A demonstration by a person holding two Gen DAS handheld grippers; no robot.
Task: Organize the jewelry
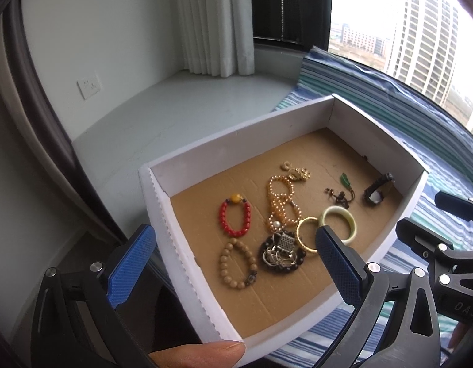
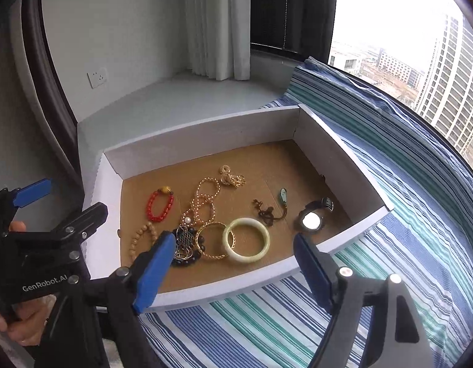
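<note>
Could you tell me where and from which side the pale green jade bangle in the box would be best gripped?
Probably from above, one finger inside the hole and one outside, pinching the band of the jade bangle on its right, watch-facing arc. It lies flat on the cardboard floor, and its left arc overlaps the gold bangle, so that side is crowded.

The wooden bead bracelet [image 2: 140, 239] is partly hidden behind the right gripper's [image 2: 233, 256] near finger

Cardboard box [image 2: 325, 150]: matt white walls, raw brown floor. Jade bangle [image 2: 246, 239] glossy smooth. Gold bangle [image 2: 212, 240] shiny metal. Striped cloth [image 2: 420, 239] soft.
</note>
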